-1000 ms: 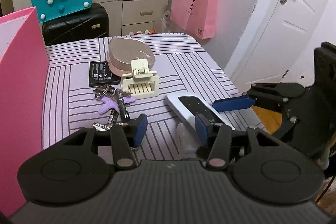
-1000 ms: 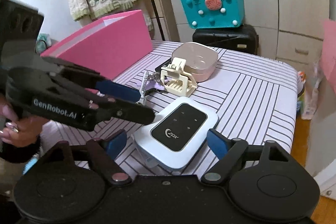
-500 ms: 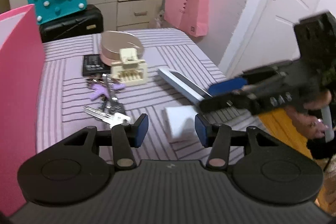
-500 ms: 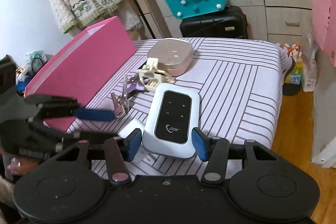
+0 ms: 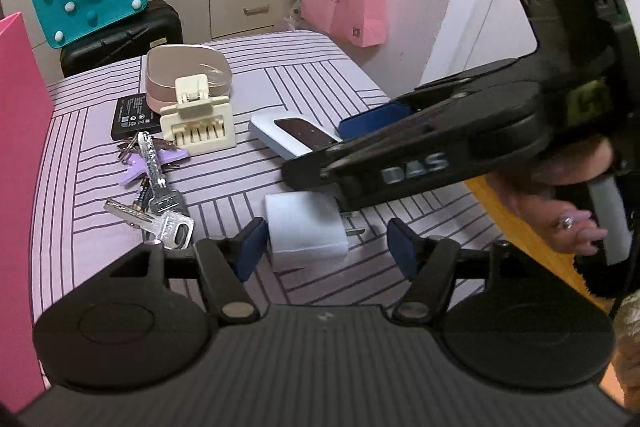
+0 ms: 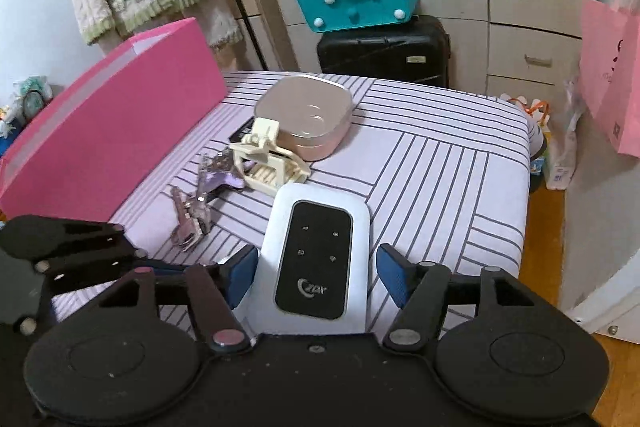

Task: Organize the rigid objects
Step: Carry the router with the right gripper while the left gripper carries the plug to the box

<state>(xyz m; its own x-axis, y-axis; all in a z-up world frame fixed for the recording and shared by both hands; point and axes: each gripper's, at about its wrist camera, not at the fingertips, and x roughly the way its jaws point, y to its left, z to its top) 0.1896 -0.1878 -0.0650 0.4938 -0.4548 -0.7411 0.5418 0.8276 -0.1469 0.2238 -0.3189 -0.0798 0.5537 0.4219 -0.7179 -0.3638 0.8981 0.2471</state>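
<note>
Left wrist view: the left gripper [image 5: 324, 241] is seen with its jaws spread, and a white charger block [image 5: 306, 229] lies between them, close against the left pad with a clear gap to the right pad. These jaws have just been opening, so the block is judged released or not yet gripped. In the right wrist view the right gripper [image 6: 314, 273] has its jaws spread around a white pocket router [image 6: 316, 259]; a gap shows on the right side, and contact on the left cannot be told. Its jaws were narrowed half a second ago and have just been opening. Beyond the jaws lie keys [image 5: 154, 195], a cream hair clip [image 5: 198, 121] and a pink case [image 6: 306, 115] on the striped surface [image 6: 448, 171]; a pink box [image 6: 112, 131] stands beside them. Sorting is judged barely begun.
</note>
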